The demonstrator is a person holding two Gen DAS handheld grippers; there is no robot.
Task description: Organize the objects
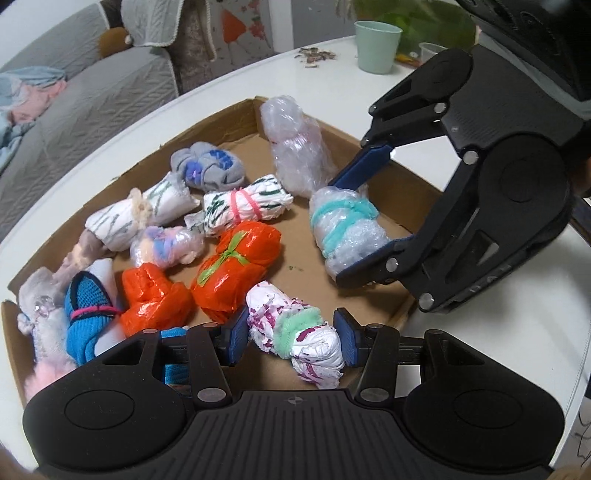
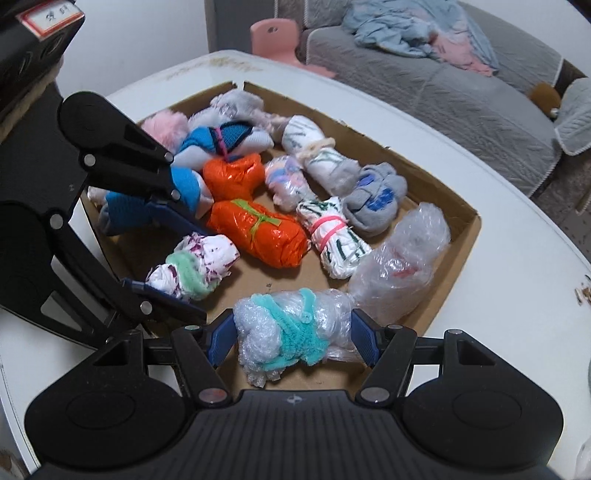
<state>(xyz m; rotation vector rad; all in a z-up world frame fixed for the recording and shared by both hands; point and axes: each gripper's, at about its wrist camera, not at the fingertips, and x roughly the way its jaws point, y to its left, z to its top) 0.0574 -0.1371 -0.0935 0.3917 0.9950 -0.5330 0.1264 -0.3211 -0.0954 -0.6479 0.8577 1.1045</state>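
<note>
A shallow cardboard tray [image 1: 221,122] [image 2: 474,229] on a white table holds several tied bundles. My left gripper [image 1: 293,336] is shut on a white-and-purple bundle with a green fuzzy tie [image 1: 295,332] [image 2: 192,264], low over the tray's near side. My right gripper [image 2: 293,341] [image 1: 338,232] is shut on a bubble-wrap bundle with a teal tie [image 2: 291,332] [image 1: 343,229], close to the tray's edge. Two orange bundles [image 1: 232,266] [image 2: 258,236], a grey sock ball [image 1: 208,166] [image 2: 373,199] and a large bubble-wrap roll [image 1: 295,147] [image 2: 402,258] lie in the tray.
A green cup [image 1: 376,46] and scattered crumbs [image 1: 314,55] sit at the far side of the table [image 1: 498,350]. A grey sofa [image 2: 461,92] and a pink chair [image 2: 275,33] stand beyond the table. Blue, pink and white bundles crowd one end of the tray.
</note>
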